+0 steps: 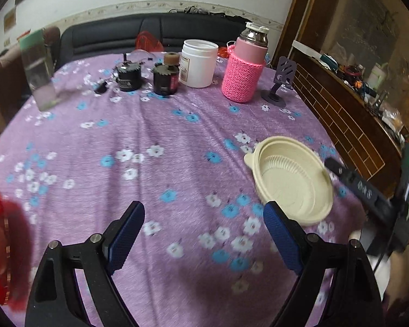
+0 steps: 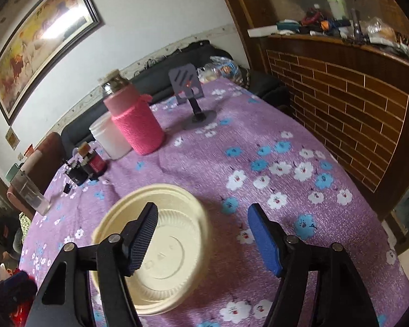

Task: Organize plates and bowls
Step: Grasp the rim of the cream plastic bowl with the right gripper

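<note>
Left gripper [image 1: 204, 234] wide open over purple floral tablecloth [image 1: 163, 136]; cream bowl [image 1: 291, 179] just beyond right finger, nothing gripped.

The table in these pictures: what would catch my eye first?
Probably the purple flowered tablecloth covering the whole table. Next, the cream bowl lying under the open right gripper, and the bottle in a pink knitted sleeve standing at the far side.
</note>
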A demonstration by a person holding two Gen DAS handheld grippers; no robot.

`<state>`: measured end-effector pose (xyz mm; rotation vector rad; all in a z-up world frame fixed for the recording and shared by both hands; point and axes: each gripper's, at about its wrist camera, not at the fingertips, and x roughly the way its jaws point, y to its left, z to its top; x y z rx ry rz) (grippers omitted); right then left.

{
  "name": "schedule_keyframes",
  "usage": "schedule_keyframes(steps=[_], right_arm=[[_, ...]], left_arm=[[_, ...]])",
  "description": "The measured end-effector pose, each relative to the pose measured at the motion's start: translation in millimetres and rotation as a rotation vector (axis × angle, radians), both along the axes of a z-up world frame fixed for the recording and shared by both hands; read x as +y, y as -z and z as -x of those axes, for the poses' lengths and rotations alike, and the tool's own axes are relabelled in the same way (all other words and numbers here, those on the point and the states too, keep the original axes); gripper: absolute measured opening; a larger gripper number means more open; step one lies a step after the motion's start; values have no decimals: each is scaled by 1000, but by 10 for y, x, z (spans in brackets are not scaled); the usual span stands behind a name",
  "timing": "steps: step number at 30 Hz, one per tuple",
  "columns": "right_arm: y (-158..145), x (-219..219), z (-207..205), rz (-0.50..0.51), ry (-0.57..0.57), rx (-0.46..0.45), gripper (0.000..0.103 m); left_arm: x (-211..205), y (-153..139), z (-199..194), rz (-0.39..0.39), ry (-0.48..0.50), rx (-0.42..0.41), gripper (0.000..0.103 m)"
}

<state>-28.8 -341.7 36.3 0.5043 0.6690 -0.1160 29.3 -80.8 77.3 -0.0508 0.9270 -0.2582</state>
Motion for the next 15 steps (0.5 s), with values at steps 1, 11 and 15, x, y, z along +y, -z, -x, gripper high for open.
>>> schedule_keyframes(steps=[1, 11, 15], right_arm=[[33, -21, -5, -15, -2, 11, 71], [242, 23, -90, -44, -32, 97, 58], [260, 60, -114, -35, -40, 107, 57]], left_arm=[[-51, 37, -72, 4, -4, 10, 88], [-400, 347, -555, 18, 6, 101, 88], [-515, 459, -647, -18, 20, 115, 67]])
